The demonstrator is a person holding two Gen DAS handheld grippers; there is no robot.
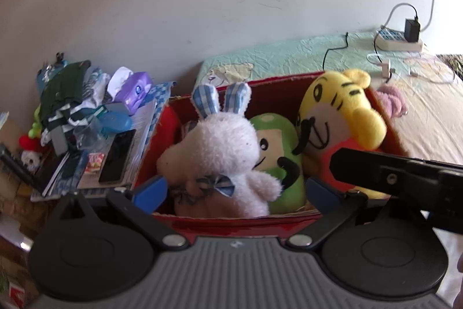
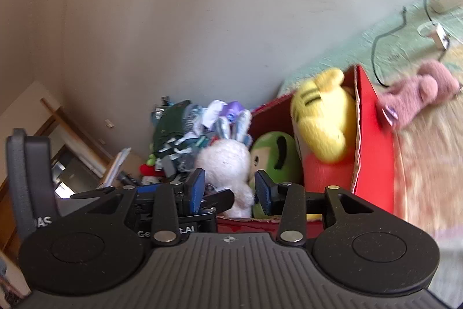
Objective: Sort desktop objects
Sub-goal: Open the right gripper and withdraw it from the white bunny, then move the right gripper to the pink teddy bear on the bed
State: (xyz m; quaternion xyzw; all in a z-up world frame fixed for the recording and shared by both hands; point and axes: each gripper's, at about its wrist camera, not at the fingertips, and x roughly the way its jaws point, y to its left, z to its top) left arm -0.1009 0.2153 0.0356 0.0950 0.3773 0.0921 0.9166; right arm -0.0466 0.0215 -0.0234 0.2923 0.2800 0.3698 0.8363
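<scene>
A red cardboard box [image 1: 231,222] [image 2: 373,152] stands on a bed and holds three plush toys. These are a white rabbit [image 1: 222,146] [image 2: 225,161] with blue checked ears, a green toy [image 1: 269,123] [image 2: 272,155] and a yellow tiger [image 1: 338,106] [image 2: 324,123]. My left gripper [image 1: 234,190] is open wide at the box's near edge, its blue pads on either side of the rabbit without touching it. My right gripper [image 2: 230,191] is open just above the box's near wall, facing the rabbit's foot. A pink plush [image 2: 416,97] [image 1: 390,100] lies on the bed outside the box.
Left of the box is a cluttered pile with a purple tissue pack [image 1: 136,91], a black phone [image 1: 117,161], books and clothes. A power strip [image 1: 399,41] with a charger and cables lies at the bed's far right. The right gripper's body [image 1: 405,181] crosses the box's right side.
</scene>
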